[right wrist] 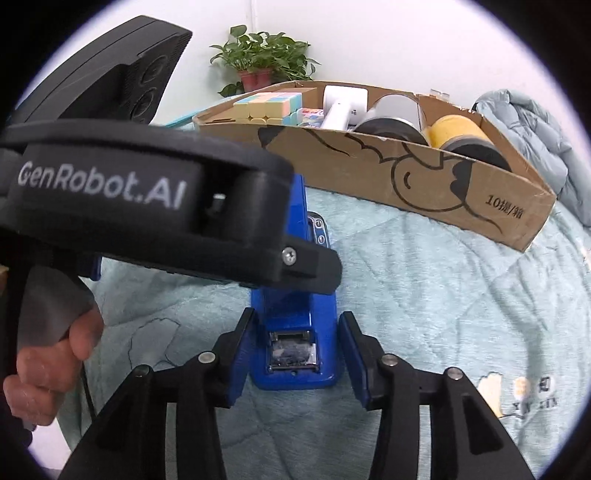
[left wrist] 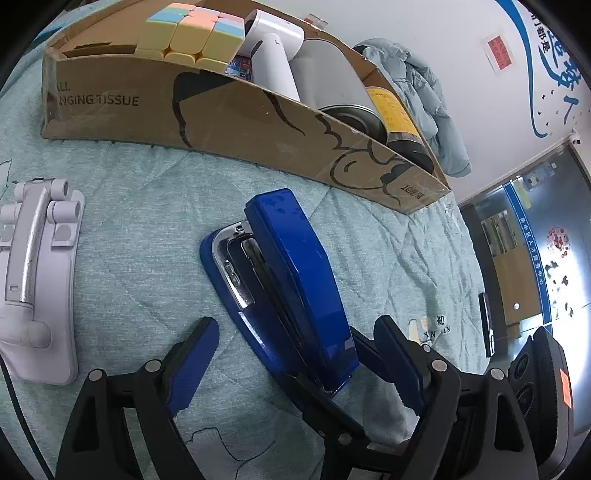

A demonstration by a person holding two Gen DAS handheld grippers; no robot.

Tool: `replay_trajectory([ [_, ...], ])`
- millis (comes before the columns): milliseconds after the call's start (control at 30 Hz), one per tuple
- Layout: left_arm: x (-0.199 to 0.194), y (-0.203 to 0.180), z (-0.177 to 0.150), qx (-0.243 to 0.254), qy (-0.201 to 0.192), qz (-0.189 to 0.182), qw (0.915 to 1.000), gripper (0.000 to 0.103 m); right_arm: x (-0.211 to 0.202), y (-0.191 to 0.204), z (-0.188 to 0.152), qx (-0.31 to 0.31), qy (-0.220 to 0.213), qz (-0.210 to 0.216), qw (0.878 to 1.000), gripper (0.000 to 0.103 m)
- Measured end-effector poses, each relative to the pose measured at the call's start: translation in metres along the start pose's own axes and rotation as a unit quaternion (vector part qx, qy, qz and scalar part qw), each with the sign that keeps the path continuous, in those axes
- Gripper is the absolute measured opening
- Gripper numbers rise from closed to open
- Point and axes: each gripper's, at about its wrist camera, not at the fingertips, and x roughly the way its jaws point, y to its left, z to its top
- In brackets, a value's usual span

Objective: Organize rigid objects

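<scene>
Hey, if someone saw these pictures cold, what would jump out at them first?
Probably the blue stapler lying on the pale green quilt, its end framed between the right gripper's fingers. Behind it sits a long cardboard box holding a pastel puzzle cube, a white device and two jars.

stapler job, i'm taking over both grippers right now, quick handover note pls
Left gripper: open, fingers straddling the blue stapler, not gripping.
Right gripper: pads close on either side of the stapler's end; I cannot tell whether they press on it.
Stapler lies on the teal blanket, in front of the cardboard box.
Done: cube, white device, silver tin and yellow jar are in the box.
Left: stapler and white stand, both on the blanket, probably go in next.
</scene>
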Motion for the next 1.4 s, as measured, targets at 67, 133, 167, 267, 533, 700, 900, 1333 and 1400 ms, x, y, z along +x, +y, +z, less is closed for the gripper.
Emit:
replay_trajectory([
  [67, 0.001, -0.001, 0.0, 0.003, 0.001, 0.002, 1.0, 0.085, 0.003, -0.003, 0.003, 0.005, 0.006, 0.01, 1.0, 0.057],
  [133, 0.001, -0.001, 0.0, 0.004, 0.0, 0.003, 1.0, 0.085, 0.007, 0.005, 0.003, -0.016, 0.019, 0.009, 1.0, 0.066],
  [167, 0.001, 0.0, 0.0, 0.005, -0.001, 0.002, 1.0, 0.085, 0.008, 0.005, 0.003, -0.012, 0.02, 0.015, 1.0, 0.068],
  [267, 0.001, 0.0, 0.0, 0.006, -0.002, 0.002, 1.0, 0.085, 0.001, 0.01, -0.004, -0.002, 0.016, -0.013, 1.0, 0.052],
  [533, 0.004, -0.005, -0.003, 0.035, -0.01, 0.016, 0.9992, 0.079, -0.006, 0.001, 0.005, 0.1, 0.042, 0.03, 0.994, 0.051],
  [700, 0.003, -0.005, -0.004, 0.052, -0.007, 0.011, 0.9986, 0.064, -0.007, -0.001, 0.01, 0.136, 0.055, 0.051, 0.988, 0.051],
  [900, -0.008, -0.007, -0.005, 0.064, -0.026, 0.011, 0.9976, 0.063, -0.011, 0.005, 0.017, 0.119, 0.045, 0.047, 0.991, 0.05],
  [1333, -0.07, -0.012, 0.047, 0.103, -0.095, 0.016, 0.99, 0.057, -0.022, 0.034, 0.072, 0.067, -0.025, 0.042, 0.997, 0.04],
  [1400, -0.076, -0.009, 0.059, 0.102, -0.102, 0.017, 0.9894, 0.057, -0.017, 0.035, 0.084, 0.061, -0.039, 0.041, 0.997, 0.04],
])
